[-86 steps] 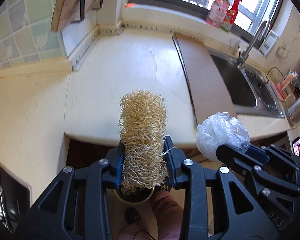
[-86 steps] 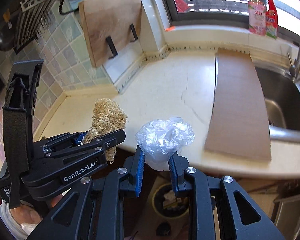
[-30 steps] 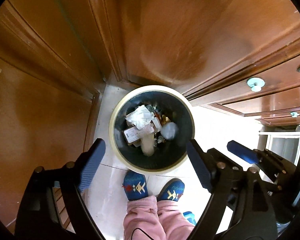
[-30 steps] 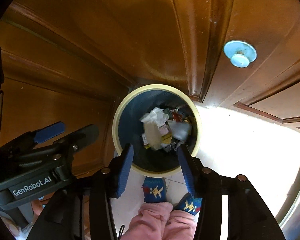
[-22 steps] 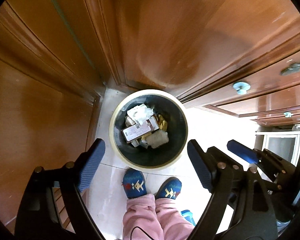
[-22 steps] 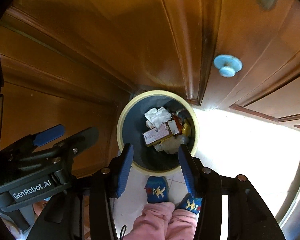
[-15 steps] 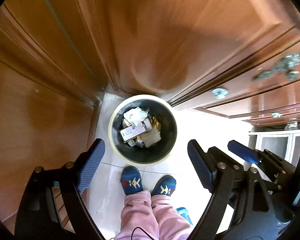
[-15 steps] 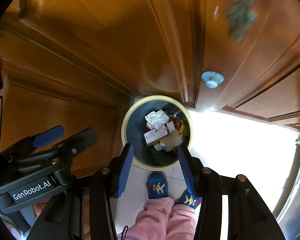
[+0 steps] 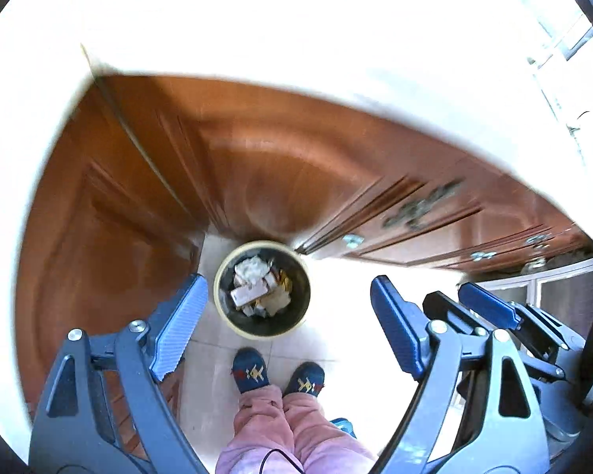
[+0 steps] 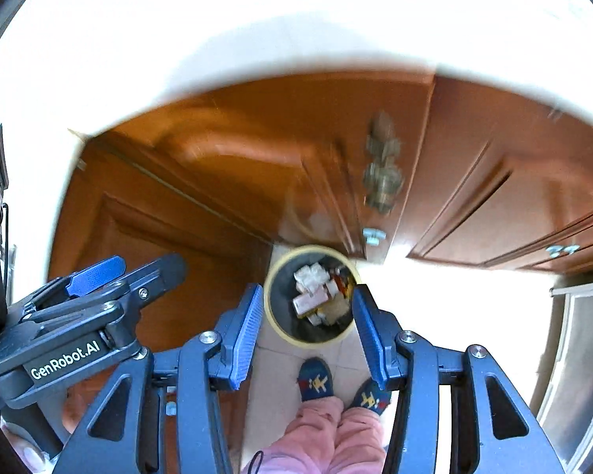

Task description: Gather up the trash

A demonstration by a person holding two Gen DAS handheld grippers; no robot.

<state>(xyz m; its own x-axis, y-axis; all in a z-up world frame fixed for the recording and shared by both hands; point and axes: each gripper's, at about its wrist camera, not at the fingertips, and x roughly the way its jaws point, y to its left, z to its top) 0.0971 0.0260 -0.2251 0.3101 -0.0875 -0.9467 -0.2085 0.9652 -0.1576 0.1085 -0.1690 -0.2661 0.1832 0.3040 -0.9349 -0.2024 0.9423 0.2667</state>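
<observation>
A round dark trash bin with a cream rim [image 9: 233,322] stands on the floor far below, at the foot of the cabinets; it also shows in the right wrist view [image 10: 274,322]. It holds crumpled paper, packaging and the beige loofah [image 9: 278,302]. My left gripper [image 9: 288,316] is open wide and empty, high above the bin. My right gripper [image 10: 306,326] is open and empty, also high above the bin. Each gripper shows in the other's view, the right one [image 9: 490,316] and the left one [image 10: 95,280].
Brown wooden cabinet doors [image 9: 257,166] with small knobs [image 10: 373,235] stand behind the bin. The overexposed white countertop edge [image 9: 296,39] fills the top of both views. The person's feet in blue slippers [image 9: 253,371] stand just before the bin. A steel appliance edge [image 10: 573,355] is at right.
Both grippers held the loofah and a plastic wad over the counter, then stood open over the bin with that trash inside. Since then both have risen, so the bin looks smaller and the counter edge appears.
</observation>
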